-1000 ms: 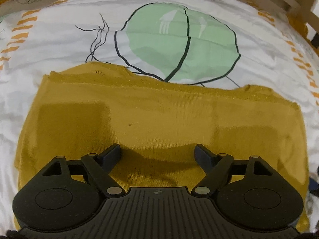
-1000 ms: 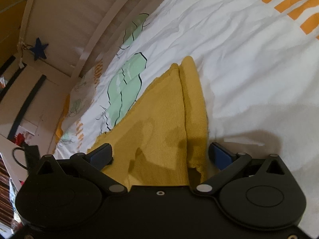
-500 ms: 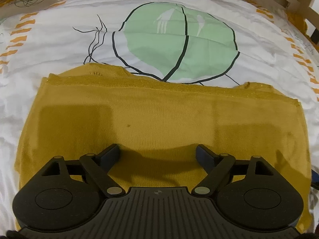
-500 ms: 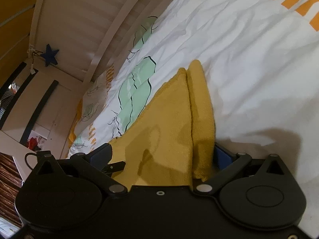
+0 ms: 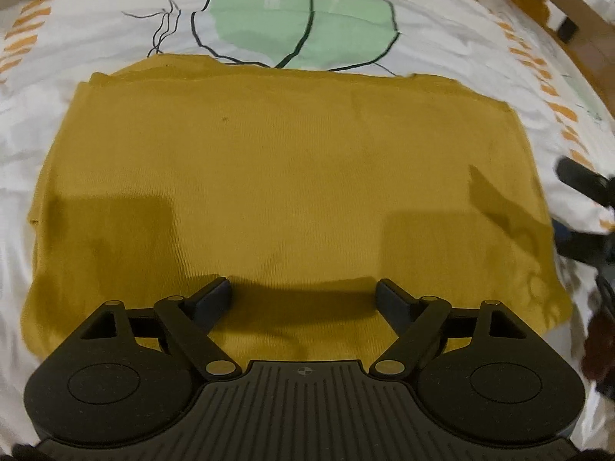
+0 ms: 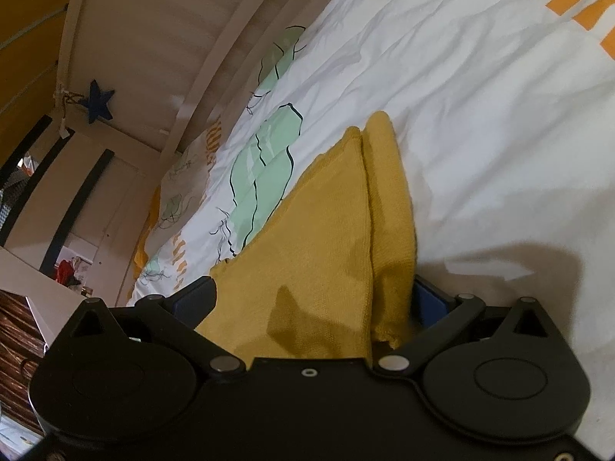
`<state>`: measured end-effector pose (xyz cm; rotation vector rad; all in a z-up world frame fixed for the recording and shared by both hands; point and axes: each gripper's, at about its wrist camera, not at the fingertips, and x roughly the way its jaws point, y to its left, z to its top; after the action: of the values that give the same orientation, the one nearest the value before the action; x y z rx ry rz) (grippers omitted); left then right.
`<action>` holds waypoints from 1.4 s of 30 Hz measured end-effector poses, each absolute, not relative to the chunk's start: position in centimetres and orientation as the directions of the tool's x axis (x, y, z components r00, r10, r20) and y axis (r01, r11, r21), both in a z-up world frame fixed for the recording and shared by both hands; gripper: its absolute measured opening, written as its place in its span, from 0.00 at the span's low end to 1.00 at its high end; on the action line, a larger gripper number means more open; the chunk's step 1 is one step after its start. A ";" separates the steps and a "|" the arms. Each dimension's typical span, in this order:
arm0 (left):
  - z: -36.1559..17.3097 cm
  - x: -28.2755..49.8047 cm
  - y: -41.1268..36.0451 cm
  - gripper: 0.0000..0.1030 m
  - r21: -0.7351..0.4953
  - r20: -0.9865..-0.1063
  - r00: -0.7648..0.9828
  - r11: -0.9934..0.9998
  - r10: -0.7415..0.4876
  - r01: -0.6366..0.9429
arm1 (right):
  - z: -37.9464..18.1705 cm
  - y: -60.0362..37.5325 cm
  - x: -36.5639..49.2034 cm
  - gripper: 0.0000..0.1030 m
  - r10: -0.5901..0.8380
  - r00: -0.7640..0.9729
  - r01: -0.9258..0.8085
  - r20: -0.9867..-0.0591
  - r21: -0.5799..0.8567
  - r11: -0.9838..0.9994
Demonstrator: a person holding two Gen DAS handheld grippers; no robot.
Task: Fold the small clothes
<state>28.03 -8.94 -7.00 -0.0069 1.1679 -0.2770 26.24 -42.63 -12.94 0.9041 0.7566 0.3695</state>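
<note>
The left gripper (image 5: 303, 292) is seen at the bottom centre of the left wrist view, its jaws spread wide with nothing clasped between them; only cloth and shadow lie in the gap. The garment (image 5: 292, 176), a mustard knit already folded into a broad rectangle, fills the middle of the frame and lies flat on the sheet (image 5: 461, 38). A green print (image 5: 300, 23) is partly covered by the far edge of the garment at the upper centre. At the right edge of the frame, a dark blurred shape is seen, taken to be part of the other gripper.

In the right wrist view, the right gripper (image 6: 311, 296) is found at the lower centre, its jaws apart and set either side of one end of the garment (image 6: 326, 238). The right finger (image 6: 430, 299) is half hidden by a rolled layer (image 6: 388, 199) of the cloth; no squeeze is visible, so nothing is judged to be grasped yet.

A poor pinch is the likely risk here: only the top layer or the loose roll may be caught, so that the fold is dragged open on lifting. The sheet beneath may also be snagged if the jaws are pushed too deep.
</note>
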 end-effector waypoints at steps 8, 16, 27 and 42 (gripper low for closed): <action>-4.6 27.0 -5.1 0.78 -0.183 -0.865 0.435 0.964 -0.250 0.190 | -12.8 -42.2 26.0 0.99 0.576 0.690 -0.003 -0.438 0.794 0.608; -4.0 28.1 -0.2 0.78 -0.172 -0.854 0.476 0.978 -0.208 0.120 | -11.7 -41.0 25.5 0.66 0.474 0.688 0.021 -0.549 0.668 0.743; -4.7 29.4 3.3 0.78 -0.254 -0.835 0.489 0.965 -0.252 0.064 | -10.1 -40.0 25.9 0.27 0.407 0.658 0.068 -0.633 0.588 0.806; -2.4 31.3 8.9 0.78 -0.294 -0.803 0.534 0.955 -0.263 0.029 | -4.4 -31.7 28.5 0.24 0.438 0.647 0.009 -0.624 0.581 0.814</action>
<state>31.33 8.95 -2.42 -0.2579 0.9948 -0.1763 28.49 -31.70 -4.42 0.5838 0.8416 0.2599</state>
